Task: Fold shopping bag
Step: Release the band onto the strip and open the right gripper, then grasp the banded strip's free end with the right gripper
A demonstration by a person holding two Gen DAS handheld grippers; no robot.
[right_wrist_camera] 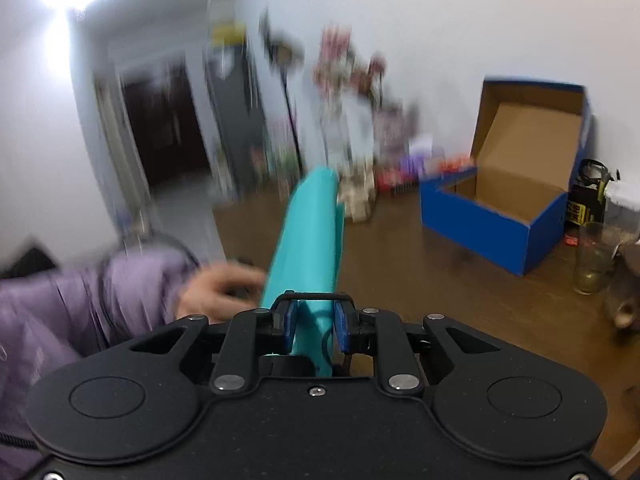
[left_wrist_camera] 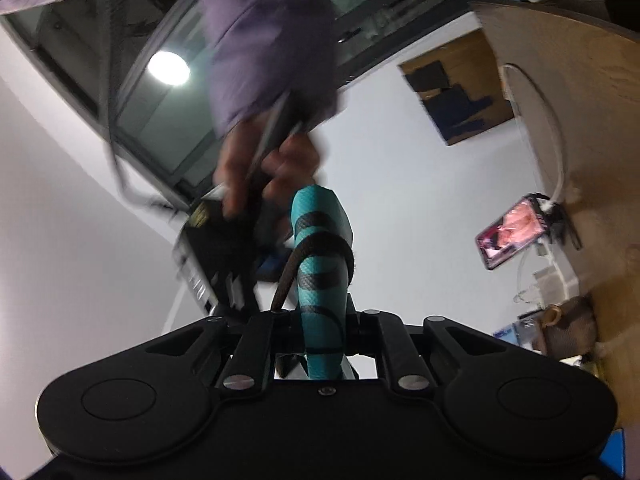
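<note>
1. A blue box (right_wrist_camera: 504, 216) sits open on the brown table (right_wrist_camera: 400, 264), near its far edge. I cannot see anything inside it.
2. A glass (right_wrist_camera: 592, 258) stands at the table's right edge.
3. The left gripper (left_wrist_camera: 322, 320) points up and pinches the teal shopping bag (left_wrist_camera: 320, 248) with its dark cord (left_wrist_camera: 312, 252).
4. The right gripper (right_wrist_camera: 316, 320) squeezes the same bag, held up above the table.

text: none legible | yellow label on black bottle (right_wrist_camera: 580, 210): blurred, unreadable
</note>
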